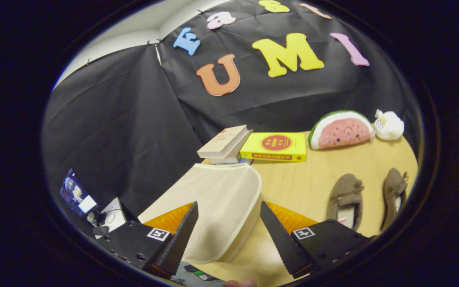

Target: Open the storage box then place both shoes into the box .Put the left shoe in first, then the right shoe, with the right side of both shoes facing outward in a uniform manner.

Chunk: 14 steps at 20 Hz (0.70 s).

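Gripper (229,235): fingers spread wide apart, gripping nothing. The left finger (179,239) overlaps the near side of the box; the right finger (283,241) stands over bare table, apart from the box.

Storage box (217,207): cream fabric, lid down, lying between the fingers and reaching ahead of them toward 12 o'clock. Its far edge sits just below the stacked books. Orange surfaces show beside it behind each finger.

Left-hand shoe (346,197): brown slipper with a small bow, at about 2 o'clock from the right finger, on the table, opening toward the gripper.

Right-hand shoe (393,195): a matching brown slipper, just beyond the first at 3 o'clock of it, set apart from it. Which is the left shoe and which the right I cannot tell.

Table (317,175): light wood, bearing everything listed.

Stacked books (224,145): a tan-covered one tilted on top of another, at 12 o'clock beyond the box.

Yellow book (274,146): lying flat, touching the stack on its 3 o'clock side.

Watermelon cushion (341,129): a plush slice, standing near the booth wall at 1 o'clock from the yellow book.

White plush toy (389,125): just beside the cushion at its 3 o'clock.

Small clutter (94,207): a card and pale objects at 9 o'clock of the left finger, too small to identify.
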Motion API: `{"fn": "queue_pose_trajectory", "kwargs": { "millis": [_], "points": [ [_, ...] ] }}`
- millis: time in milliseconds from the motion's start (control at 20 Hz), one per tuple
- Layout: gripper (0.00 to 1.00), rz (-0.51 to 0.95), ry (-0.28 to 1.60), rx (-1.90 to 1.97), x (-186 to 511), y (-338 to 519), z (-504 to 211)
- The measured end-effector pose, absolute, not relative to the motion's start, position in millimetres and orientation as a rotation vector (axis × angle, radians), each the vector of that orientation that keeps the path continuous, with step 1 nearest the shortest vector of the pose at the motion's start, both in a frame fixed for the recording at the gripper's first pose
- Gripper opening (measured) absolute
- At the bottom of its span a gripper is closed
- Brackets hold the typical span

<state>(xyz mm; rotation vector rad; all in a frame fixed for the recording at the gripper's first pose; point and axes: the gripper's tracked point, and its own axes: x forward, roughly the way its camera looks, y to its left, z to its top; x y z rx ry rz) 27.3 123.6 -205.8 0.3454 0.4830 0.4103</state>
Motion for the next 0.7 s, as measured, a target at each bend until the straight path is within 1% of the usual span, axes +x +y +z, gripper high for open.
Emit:
{"fn": "queue_pose_trajectory", "kwargs": {
  "millis": [200,250,600,650,700],
  "points": [
    [0.96,0.433,0.579,0.493,29.4,136.3,-234.0],
    [0.94,0.450,0.592,0.532,28.7,141.4,-236.2],
    [0.94,0.514,0.716,0.799,32.0,163.2,-245.4],
    [0.91,0.511,0.716,0.810,32.0,161.6,-242.6],
    [0.80,0.504,0.709,0.814,32.9,156.5,-237.0]
  ]
}}
